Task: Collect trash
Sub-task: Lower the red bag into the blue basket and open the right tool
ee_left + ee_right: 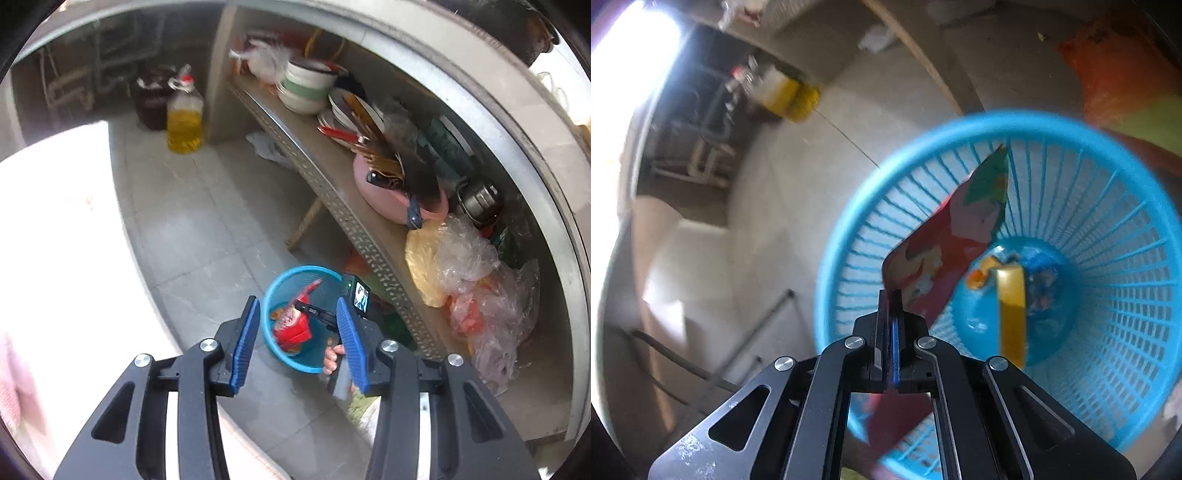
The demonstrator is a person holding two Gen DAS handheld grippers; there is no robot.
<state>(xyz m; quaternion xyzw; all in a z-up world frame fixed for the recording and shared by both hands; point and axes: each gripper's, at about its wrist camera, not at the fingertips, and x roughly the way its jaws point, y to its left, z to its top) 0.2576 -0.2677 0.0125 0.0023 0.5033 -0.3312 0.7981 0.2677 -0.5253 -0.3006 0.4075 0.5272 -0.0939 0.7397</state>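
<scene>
A round blue mesh basket [280, 280] [849, 206] stands on the tiled floor. My right gripper [891, 293] is shut on a red printed wrapper [945, 243], which leans over the basket's mouth. From above, in the left wrist view, that right gripper [314, 312] and the wrapper [291, 326] sit over the basket, with a person's hand [332, 356] on the handle. A yellow strip [1010, 306] and small scraps [1041, 280] lie at the basket's bottom. My left gripper [297, 301] hangs higher up, open, with nothing between its blue pads [245, 332].
A low shelf [332, 192] runs along the right, carrying stacked bowls [306, 88], a pink basin [388, 199] of utensils and crumpled plastic bags [461, 266]. An oil bottle [184, 122] stands on the floor at the back. An orange bag [1119, 74] lies beyond the basket.
</scene>
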